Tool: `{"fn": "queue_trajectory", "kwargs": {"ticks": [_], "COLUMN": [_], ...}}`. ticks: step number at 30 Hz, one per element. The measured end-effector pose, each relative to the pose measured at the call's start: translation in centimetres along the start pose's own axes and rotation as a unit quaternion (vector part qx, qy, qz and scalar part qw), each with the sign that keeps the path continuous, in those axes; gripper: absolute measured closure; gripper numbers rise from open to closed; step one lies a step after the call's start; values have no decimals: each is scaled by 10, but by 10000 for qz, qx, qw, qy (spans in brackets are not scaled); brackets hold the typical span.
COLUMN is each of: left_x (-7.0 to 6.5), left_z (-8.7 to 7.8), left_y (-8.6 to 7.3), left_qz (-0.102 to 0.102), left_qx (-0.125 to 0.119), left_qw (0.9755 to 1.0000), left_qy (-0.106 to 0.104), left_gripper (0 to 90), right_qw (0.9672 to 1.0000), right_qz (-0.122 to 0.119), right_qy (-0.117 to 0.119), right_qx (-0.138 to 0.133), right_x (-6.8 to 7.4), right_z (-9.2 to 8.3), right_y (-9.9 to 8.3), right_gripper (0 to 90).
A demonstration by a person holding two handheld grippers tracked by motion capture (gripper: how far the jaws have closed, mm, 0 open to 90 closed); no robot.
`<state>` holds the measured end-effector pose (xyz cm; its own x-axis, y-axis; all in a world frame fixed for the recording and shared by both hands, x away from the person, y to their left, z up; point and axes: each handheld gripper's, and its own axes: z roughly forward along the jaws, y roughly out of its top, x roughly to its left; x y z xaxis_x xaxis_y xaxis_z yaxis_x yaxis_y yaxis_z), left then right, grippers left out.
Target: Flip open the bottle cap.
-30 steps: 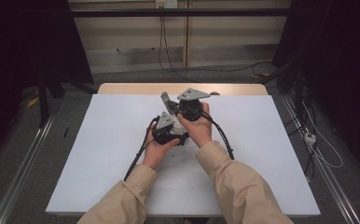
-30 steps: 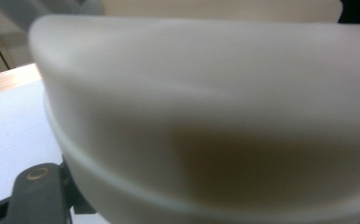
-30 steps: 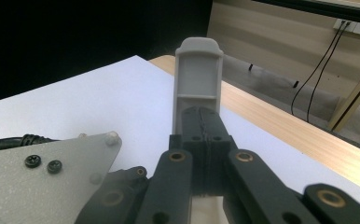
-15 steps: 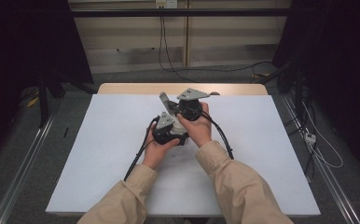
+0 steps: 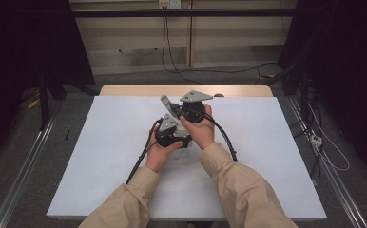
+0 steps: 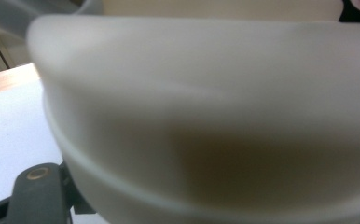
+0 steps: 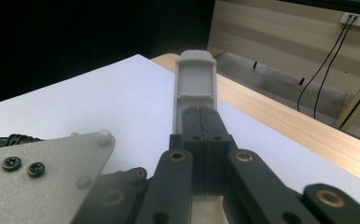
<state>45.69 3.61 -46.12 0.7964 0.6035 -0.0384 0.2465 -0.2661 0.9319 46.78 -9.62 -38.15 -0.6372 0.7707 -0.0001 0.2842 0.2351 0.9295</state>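
Both grippers are held close together over the middle of the white table (image 5: pixel 101 156). My left gripper (image 5: pixel 171 129) sits lower and nearer, a grey plate on top. The right gripper (image 5: pixel 174 108) is just behind it. In the right gripper view its black jaws (image 7: pixel 201 116) are pressed together, and a grey channel-shaped piece (image 7: pixel 194 79) stands up beyond their tips. The left gripper's grey plate (image 7: pixel 38 172) lies at the lower left there. In the left gripper view a pale, blurred rounded surface (image 6: pixel 215 116) sits right before the camera; one black jaw (image 6: pixel 38 196) shows at the bottom left.
The table's wooden far edge (image 5: pixel 186 90) lies behind the hands. Black cables (image 5: pixel 141 159) trail from the grippers toward the near edge. Metal rails (image 5: pixel 24 171) run along the floor at both sides, and wires (image 5: pixel 324 142) lie on the floor at the right.
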Motion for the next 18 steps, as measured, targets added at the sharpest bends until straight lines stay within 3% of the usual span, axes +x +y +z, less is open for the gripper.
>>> {"fn": "queue_trajectory", "kwargs": {"ticks": [18], "left_x": [0], "left_z": [0], "left_y": [0], "left_qz": [14], "left_qx": [14], "left_qw": [10000], "left_qy": [-1], "left_gripper": [187], "right_qw": [10000], "right_qz": [58], "right_qy": [46], "right_qx": [61], "right_x": [-1], "right_z": [2], "right_y": [-1], "right_gripper": [900]}}
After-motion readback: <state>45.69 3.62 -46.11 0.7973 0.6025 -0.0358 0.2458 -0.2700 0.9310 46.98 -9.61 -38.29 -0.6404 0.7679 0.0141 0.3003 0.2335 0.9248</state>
